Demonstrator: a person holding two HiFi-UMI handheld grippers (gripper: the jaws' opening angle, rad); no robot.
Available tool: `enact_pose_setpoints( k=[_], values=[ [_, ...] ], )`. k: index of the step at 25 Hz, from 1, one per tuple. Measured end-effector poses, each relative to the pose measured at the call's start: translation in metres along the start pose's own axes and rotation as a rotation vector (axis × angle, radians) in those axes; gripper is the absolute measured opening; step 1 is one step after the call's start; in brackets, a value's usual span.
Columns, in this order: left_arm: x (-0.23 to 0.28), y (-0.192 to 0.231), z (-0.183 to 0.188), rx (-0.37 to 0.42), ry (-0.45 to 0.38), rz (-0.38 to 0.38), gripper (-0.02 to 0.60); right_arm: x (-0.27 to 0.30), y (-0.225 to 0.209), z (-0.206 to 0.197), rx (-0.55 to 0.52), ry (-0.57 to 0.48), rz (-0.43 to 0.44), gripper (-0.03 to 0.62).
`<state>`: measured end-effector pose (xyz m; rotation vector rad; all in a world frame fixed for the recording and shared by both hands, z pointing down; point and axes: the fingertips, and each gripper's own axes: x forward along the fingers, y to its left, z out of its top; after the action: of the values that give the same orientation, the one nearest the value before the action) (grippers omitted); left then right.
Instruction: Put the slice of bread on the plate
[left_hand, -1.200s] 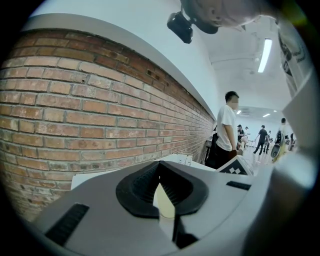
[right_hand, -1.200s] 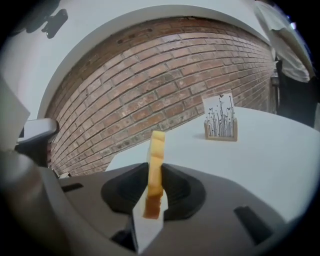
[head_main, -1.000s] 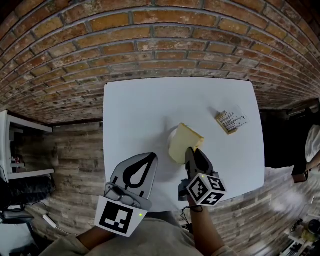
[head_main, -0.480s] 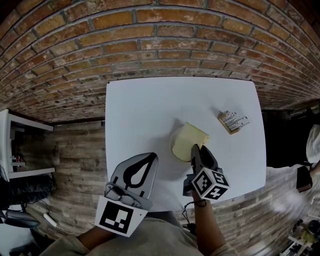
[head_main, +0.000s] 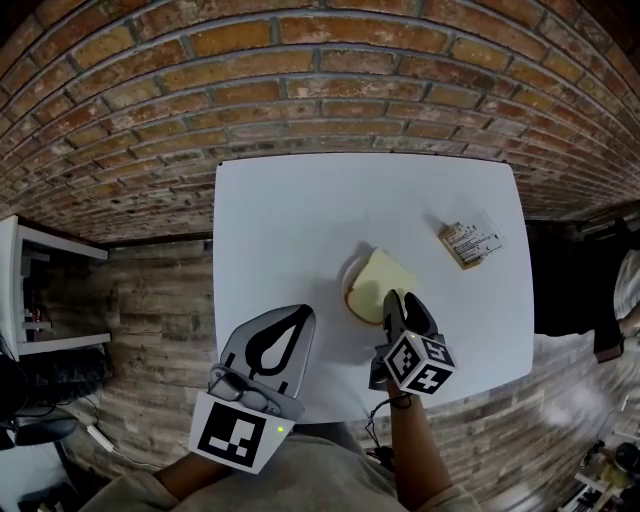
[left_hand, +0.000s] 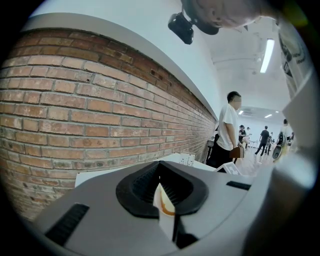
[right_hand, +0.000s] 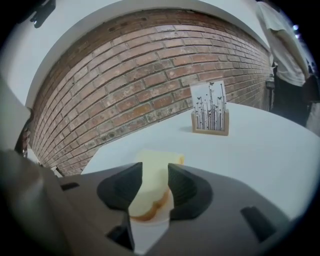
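Observation:
The pale slice of bread (head_main: 380, 283) lies flat on a small white plate (head_main: 350, 297) right of the white table's (head_main: 290, 220) centre. My right gripper (head_main: 397, 305) sits at the slice's near edge. In the right gripper view its jaws are opening, and the bread (right_hand: 159, 159) and the plate rim (right_hand: 152, 227) show between the pads with a gap on each side; the right gripper (right_hand: 154, 172) grips nothing. My left gripper (head_main: 298, 313) hovers over the table's near left edge, its tips together, well clear of the plate. In its own view the left gripper (left_hand: 160, 167) holds nothing.
A small wooden card holder (head_main: 468, 242) stands at the table's right, also in the right gripper view as a printed card holder (right_hand: 210, 115). A brick wall (head_main: 320, 90) runs behind the table. People (left_hand: 230, 130) stand far off to the right.
The bread was held tilted above the plate; it has come down and now lies flat on it. My right gripper sank with it and its jaws spread apart. The left gripper stayed put.

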<state>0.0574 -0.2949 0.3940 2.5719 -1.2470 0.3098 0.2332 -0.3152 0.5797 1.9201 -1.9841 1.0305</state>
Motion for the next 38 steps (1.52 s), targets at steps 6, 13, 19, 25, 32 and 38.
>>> enact_pose_setpoints(
  k=[6,13,19,25,32,38],
  values=[
    [-0.003,-0.002,0.001,-0.001,-0.003,-0.001,0.009,-0.002,0.000,0.003,-0.017,-0.009,-0.012,0.163],
    [-0.006,-0.003,0.002,0.006,-0.011,0.001,0.009,-0.007,0.003,0.012,-0.040,-0.042,-0.014,0.149],
    [-0.009,-0.006,0.002,0.005,-0.018,0.000,0.009,-0.014,0.010,0.023,-0.078,-0.082,-0.014,0.074],
    [-0.014,-0.013,0.005,0.011,-0.025,-0.009,0.009,-0.023,0.016,0.033,-0.104,-0.117,-0.017,0.017],
    [-0.022,-0.019,0.005,0.016,-0.029,-0.016,0.009,-0.047,0.037,0.055,-0.162,-0.202,-0.010,0.008],
    [-0.030,-0.025,0.007,0.023,-0.041,-0.034,0.009,-0.079,0.067,0.077,-0.230,-0.286,0.010,0.008]
  ],
)
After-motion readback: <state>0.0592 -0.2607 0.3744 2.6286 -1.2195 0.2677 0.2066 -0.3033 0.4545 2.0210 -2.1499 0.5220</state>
